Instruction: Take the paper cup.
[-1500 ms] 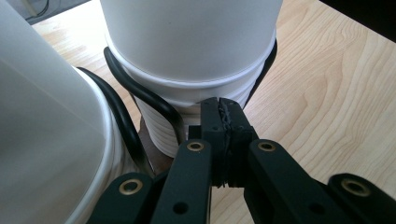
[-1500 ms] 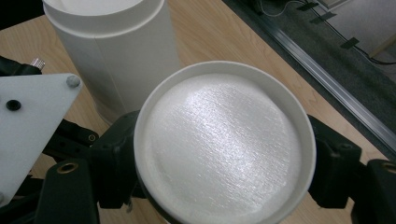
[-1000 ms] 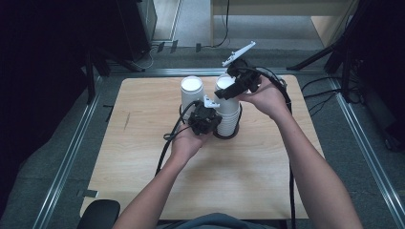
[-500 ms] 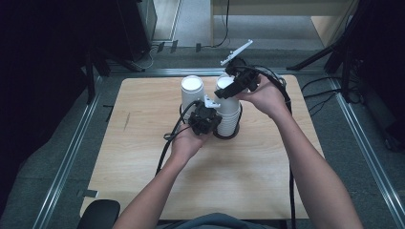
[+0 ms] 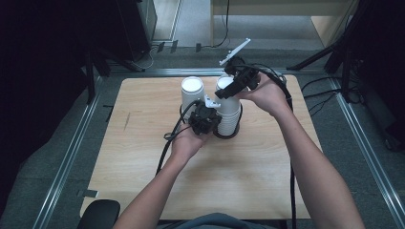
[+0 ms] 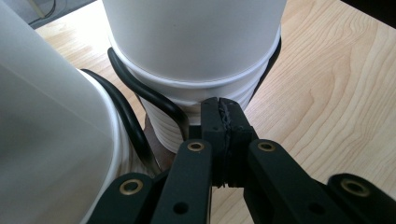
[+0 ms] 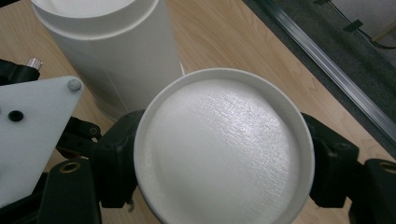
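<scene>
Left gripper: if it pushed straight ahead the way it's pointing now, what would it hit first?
Probably the stack of white paper cups directly ahead: the shut left gripper sits at the stack's lower rims, possibly already touching.

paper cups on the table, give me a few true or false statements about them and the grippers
1. The right gripper clasps the top cup of a stack of white paper cups. True.
2. The left gripper has its jaws wide open. False: they are shut together, with nothing between them, low beside the stack.
3. A second white cup stack stands next to the gripped one on the wooden table. True.
4. The cups stand mouth up with drink in them. False: they are upside down, bases on top.
5. Both stacks lie tipped over. False: both stand upright.
</scene>
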Action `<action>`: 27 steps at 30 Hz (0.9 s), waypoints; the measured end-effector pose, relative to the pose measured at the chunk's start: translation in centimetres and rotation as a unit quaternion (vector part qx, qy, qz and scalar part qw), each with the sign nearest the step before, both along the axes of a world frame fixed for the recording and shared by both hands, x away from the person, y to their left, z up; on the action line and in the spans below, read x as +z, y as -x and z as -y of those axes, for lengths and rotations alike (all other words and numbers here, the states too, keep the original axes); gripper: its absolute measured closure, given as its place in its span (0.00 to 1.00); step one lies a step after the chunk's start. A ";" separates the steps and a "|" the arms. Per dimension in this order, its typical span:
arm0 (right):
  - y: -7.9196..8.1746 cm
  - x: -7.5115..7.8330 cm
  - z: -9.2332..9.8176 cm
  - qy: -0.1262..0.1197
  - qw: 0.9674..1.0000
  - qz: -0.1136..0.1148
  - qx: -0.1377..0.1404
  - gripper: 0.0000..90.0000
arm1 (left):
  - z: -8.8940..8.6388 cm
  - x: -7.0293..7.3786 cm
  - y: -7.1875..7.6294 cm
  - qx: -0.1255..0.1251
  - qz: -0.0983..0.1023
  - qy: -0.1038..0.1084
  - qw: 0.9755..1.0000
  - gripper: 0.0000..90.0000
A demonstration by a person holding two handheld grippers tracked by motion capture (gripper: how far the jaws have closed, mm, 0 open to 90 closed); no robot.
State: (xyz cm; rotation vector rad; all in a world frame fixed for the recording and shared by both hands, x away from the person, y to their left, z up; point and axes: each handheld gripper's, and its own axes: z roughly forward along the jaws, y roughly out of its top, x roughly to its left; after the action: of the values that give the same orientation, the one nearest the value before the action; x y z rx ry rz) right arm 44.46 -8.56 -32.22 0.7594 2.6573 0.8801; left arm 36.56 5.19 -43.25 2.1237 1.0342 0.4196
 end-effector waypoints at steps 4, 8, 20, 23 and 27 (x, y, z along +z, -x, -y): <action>0.0 0.1 -0.1 0.002 1.000 -0.007 -0.017 0.28 | -0.1 0.0 -0.1 0.000 -0.004 0.003 1.000 1.00; 0.0 0.2 -0.3 0.001 0.999 -0.010 -0.030 0.29 | -0.1 0.0 -0.1 -0.001 -0.003 0.003 1.000 1.00; 0.5 2.1 0.0 -0.024 0.999 0.009 -0.029 0.29 | -0.1 0.0 -0.1 -0.005 -0.007 0.007 1.000 0.99; 0.6 3.2 0.1 -0.025 0.999 0.010 -0.024 0.29 | -0.1 0.0 -0.1 -0.007 -0.010 0.013 1.000 0.97; 1.0 4.5 0.3 -0.028 0.999 0.010 -0.019 0.29 | -0.3 0.1 -0.2 -0.012 -0.014 0.018 1.000 0.96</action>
State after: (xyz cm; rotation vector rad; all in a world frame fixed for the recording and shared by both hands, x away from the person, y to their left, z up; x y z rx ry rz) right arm 43.49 -8.83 -27.75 0.8069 2.6025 0.9512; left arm 36.72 5.49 -43.14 2.1125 1.0243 0.3591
